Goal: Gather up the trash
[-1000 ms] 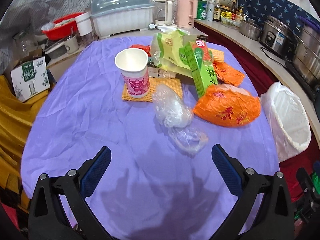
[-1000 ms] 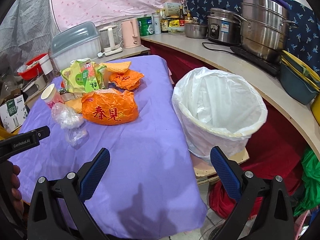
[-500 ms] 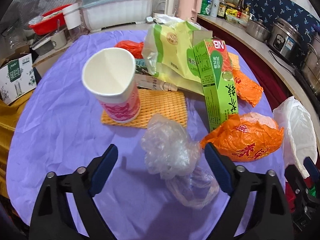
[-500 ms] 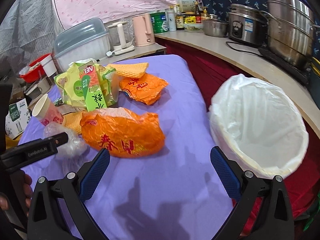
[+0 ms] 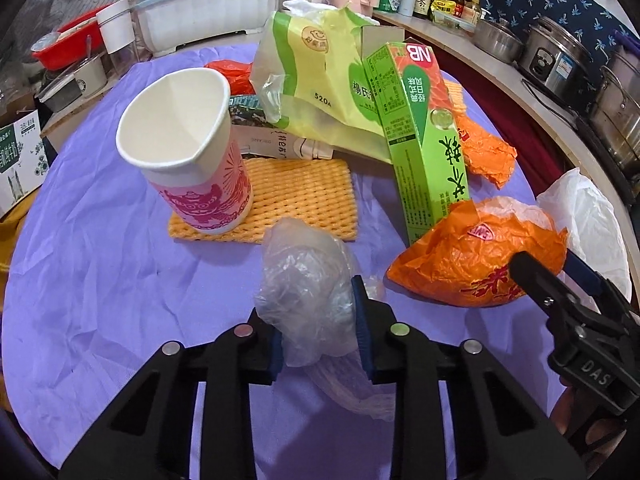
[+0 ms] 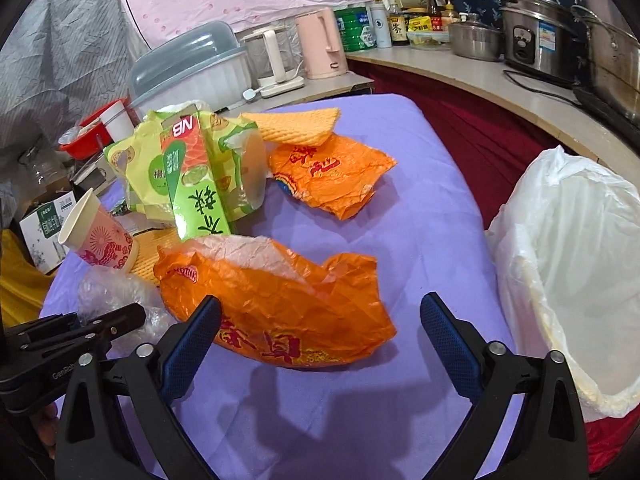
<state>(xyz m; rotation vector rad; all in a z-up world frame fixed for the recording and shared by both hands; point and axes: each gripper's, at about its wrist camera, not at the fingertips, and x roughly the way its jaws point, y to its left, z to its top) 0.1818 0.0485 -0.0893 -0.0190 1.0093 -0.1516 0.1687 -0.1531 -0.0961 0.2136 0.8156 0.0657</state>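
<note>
White-lined bin (image 6: 568, 264) cut off at right edge, book (image 5: 276, 142) largely hidden under yellow-green bag (image 5: 320, 80), small far bottle labels (image 6: 400, 24) too small to read

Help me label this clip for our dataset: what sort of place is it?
Most likely a home kitchen or dining corner: a counter carries a rice cooker, a pink kettle and sauce bottles, beside a cloth-covered table strewn with wrappers.
</note>
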